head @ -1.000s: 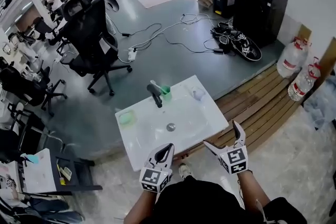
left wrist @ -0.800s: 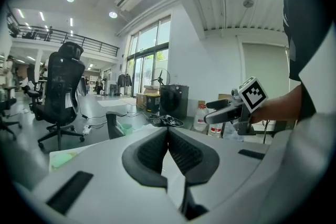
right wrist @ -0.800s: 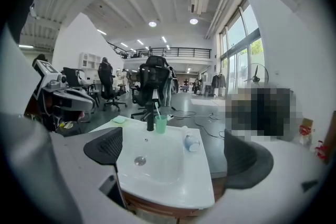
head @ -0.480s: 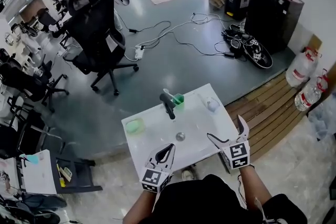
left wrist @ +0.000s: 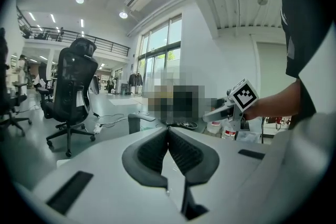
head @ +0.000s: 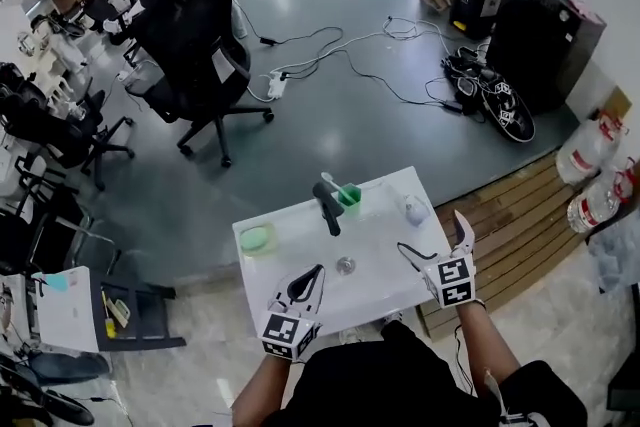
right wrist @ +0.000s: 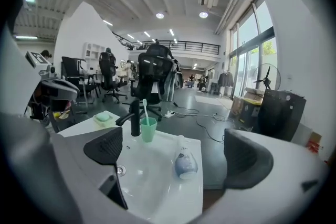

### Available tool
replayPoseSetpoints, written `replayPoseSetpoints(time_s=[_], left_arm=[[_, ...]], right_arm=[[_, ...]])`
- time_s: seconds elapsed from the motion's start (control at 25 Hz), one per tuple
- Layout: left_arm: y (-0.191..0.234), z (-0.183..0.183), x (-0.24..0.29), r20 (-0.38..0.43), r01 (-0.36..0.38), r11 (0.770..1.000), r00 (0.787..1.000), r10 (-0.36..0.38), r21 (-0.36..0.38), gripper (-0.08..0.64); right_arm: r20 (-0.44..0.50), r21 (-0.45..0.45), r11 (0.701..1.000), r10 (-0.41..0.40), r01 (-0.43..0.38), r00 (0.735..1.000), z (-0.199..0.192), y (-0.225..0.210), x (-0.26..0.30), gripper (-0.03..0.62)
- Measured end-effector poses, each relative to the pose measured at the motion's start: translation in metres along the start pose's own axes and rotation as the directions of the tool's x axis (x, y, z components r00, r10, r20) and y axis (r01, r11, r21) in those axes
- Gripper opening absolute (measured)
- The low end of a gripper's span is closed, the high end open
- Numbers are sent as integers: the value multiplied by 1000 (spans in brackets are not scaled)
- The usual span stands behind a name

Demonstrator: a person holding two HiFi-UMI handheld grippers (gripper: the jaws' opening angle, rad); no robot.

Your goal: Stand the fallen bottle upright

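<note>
Drawn nearer the bottle (head: 413,209), right tool (head: 430,233) spread open, left tool (head: 308,281) closed, empty; mid-approach, likely next straddling and clamping its body.

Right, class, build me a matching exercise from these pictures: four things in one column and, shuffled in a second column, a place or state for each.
Things
1. bottle
2. green cup
3. left gripper
4. right gripper

Places or states
A. fingers apart, nothing held
B. lying on its side on the right part of the sink
C. fingers together, nothing between them
D. upright beside the faucet, with a toothbrush in it

Pairs: 1-B, 2-D, 3-C, 4-A
</note>
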State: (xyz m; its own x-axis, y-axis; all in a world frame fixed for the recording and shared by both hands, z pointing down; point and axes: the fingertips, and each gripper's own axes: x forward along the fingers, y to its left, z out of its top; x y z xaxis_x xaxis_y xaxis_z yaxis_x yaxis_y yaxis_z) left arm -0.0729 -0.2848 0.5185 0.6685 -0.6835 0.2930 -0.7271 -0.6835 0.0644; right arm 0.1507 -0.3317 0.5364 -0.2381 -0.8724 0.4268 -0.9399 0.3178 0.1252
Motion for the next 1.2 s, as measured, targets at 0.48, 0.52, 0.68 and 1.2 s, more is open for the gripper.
replayPoseSetpoints(time_s=[0.48,0.52,0.68,1.2], left_arm=[[19,10,51,4,-118,990,993,118,-72,17],[20,9,53,0,-125,989,992,125,-75,17],[28,-1,57,-25,-155,984,988,153,-89,17],[43,-7,66,-52,-204,973,979,200,-108,17]], right_arm=[[-236,-37,989,131,-144,963,-56,-34,125,598],[-255,-36,988,138,-152,957,-60,-36,133,598],[-350,9,983,175,-183,920,-81,-40,163,598],[-609,80,972,222,-219,762,-124,-51,220,482]])
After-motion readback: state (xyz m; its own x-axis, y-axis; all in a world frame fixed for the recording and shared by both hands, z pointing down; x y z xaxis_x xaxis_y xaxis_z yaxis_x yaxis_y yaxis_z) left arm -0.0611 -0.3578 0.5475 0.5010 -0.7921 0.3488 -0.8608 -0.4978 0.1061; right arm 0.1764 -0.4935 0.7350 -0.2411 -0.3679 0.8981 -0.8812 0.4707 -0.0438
